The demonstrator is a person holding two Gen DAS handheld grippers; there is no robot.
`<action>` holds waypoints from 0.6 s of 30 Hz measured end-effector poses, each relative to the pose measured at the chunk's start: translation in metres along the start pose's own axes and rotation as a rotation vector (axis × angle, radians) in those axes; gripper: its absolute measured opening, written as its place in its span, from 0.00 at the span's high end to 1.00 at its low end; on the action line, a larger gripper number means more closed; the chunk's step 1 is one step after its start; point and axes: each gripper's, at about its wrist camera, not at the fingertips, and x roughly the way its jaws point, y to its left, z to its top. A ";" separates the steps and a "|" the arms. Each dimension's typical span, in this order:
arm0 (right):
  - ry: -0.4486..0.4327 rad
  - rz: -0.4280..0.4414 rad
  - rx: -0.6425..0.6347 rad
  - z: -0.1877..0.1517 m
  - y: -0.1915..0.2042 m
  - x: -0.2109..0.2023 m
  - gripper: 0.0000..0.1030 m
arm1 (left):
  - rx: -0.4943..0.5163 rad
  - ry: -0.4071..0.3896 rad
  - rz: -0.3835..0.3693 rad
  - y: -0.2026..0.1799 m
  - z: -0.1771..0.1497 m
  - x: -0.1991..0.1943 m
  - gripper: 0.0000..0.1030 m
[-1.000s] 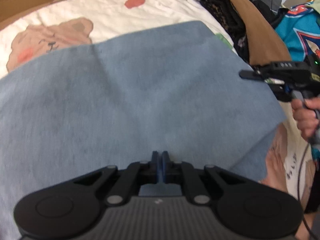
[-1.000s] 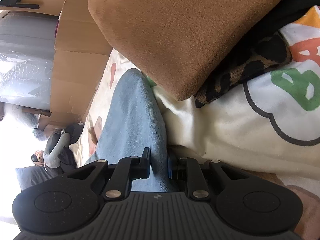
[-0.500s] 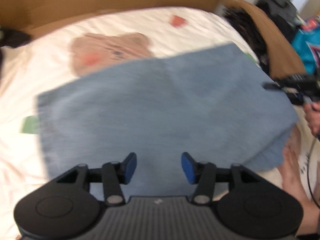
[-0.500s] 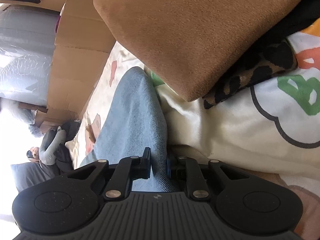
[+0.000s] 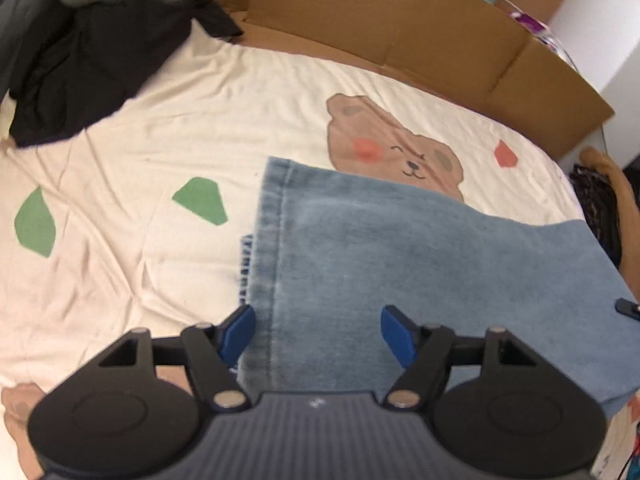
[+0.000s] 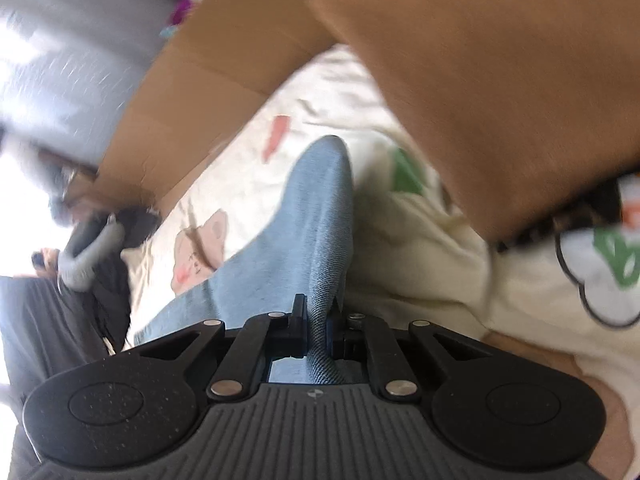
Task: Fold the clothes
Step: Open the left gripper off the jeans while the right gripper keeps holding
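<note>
A light blue denim garment lies folded on a cream bedsheet with bear prints. Its hemmed edge runs down the left side. My left gripper hovers over the near part of the denim, its jaws opening, blue pads wide apart and pressing on nothing. In the right wrist view my right gripper is shut on a raised fold of the same denim, which rises as a ridge away from the fingers. The right gripper's tip shows at the denim's right edge.
Dark clothes are heaped at the sheet's far left corner. Cardboard walls the far side. A brown cushion and leopard-print fabric lie close to the right gripper. A person in grey sits at the far left.
My left gripper let go of the denim, opened wide and swung left toward the hemmed edge. My right gripper kept its grip and lifted the fold, rolling as it rose.
</note>
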 end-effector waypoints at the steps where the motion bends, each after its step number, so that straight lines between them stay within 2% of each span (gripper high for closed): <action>1: -0.002 0.002 -0.018 0.001 0.009 -0.003 0.94 | 0.000 -0.002 -0.004 -0.001 0.000 0.001 0.30; 12: 0.041 -0.075 -0.226 0.005 0.100 -0.013 0.94 | -0.018 -0.003 -0.058 0.008 -0.004 0.003 0.30; 18: 0.091 -0.098 -0.339 0.004 0.155 -0.011 0.94 | -0.050 -0.005 -0.062 0.021 -0.004 0.005 0.30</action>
